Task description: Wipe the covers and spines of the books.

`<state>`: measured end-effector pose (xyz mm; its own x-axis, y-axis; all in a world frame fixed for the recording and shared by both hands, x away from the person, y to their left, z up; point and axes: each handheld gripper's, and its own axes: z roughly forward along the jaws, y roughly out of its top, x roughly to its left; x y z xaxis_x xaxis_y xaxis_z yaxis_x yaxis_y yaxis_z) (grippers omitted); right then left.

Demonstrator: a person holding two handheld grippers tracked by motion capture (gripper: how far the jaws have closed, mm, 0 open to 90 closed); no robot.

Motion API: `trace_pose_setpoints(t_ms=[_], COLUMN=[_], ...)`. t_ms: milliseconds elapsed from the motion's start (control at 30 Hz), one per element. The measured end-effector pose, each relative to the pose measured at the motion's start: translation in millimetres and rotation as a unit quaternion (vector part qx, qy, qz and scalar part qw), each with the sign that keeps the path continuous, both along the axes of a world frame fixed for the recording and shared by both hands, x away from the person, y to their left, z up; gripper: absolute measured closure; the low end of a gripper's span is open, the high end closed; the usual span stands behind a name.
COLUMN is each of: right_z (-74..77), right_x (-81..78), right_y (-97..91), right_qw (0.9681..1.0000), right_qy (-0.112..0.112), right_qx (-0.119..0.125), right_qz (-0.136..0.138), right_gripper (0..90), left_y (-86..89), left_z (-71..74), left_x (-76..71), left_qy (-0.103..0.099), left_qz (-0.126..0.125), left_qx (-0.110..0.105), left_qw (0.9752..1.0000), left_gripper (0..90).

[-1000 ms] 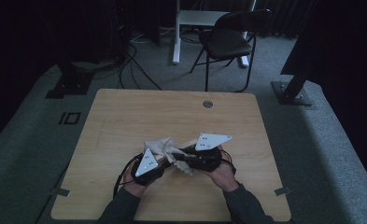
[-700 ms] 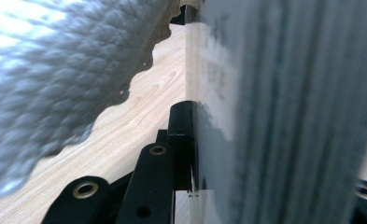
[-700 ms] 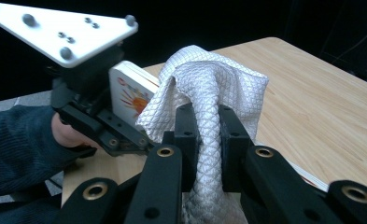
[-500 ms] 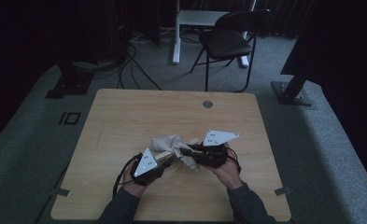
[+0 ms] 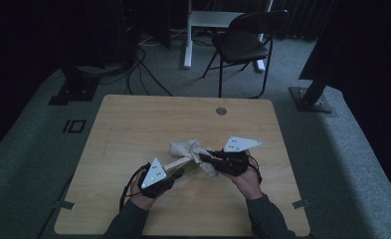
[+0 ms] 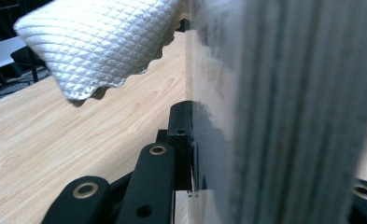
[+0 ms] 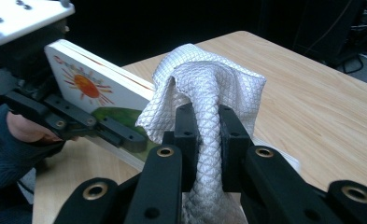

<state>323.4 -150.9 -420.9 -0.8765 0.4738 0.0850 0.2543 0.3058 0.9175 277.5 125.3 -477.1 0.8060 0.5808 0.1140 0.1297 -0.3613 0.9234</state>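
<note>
Now your right gripper [image 7: 202, 140] is clamped on a bunched white cloth [image 7: 204, 84] with a quilted diamond weave and a scalloped edge, low in the frame's centre. Your left gripper [image 7: 125, 137] is closed on a flat, stiff picture board [image 7: 92, 91] printed with an orange sun, at left. Both hover over the pale wooden table [image 5: 133, 124]; a folding chair [image 5: 243, 42] stands beyond.

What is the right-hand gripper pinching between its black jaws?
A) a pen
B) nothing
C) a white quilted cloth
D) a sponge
C: in the right gripper view the right gripper has its jaws closed on a bunched white cloth, beside the picture board that the left gripper holds.
</note>
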Motion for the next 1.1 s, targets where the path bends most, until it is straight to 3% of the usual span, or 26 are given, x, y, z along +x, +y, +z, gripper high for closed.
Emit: trace_pose_setpoints(t_ms=[400,667,967,1067,1100], right_z=[-5.8,-4.5,6.4,9.3,11.2], right_x=[10.5,16.7,18.7,18.8,18.8], right_y=[-20.6,-37.6,-56.1,-57.4,-57.4], right_qw=[0.9992,0.9970,0.9949,0.9947,0.9947], right_qy=[0.007,0.001,-0.010,-0.015,-0.015], right_qx=[-0.001,-0.006,0.000,-0.002,-0.003], right_qz=[-0.040,-0.078,-0.101,-0.101,-0.101], right_gripper=[81.4,81.4,81.4,81.4,81.4], left_y=[0.4,-0.4,-12.3,-15.6,-18.0], left_z=[3.3,6.0,7.7,8.0,8.3], left_x=[-2.4,-6.1,-16.6,-19.8,-22.3], left_qy=[-0.007,-0.025,-0.074,-0.089,-0.103], left_qz=[0.003,0.008,0.021,0.025,0.030], left_qx=[-0.003,0.001,0.044,0.056,0.071], left_qw=[1.0000,0.9997,0.9960,0.9941,0.9917], left_gripper=[78.2,78.2,78.2,78.2,78.2])
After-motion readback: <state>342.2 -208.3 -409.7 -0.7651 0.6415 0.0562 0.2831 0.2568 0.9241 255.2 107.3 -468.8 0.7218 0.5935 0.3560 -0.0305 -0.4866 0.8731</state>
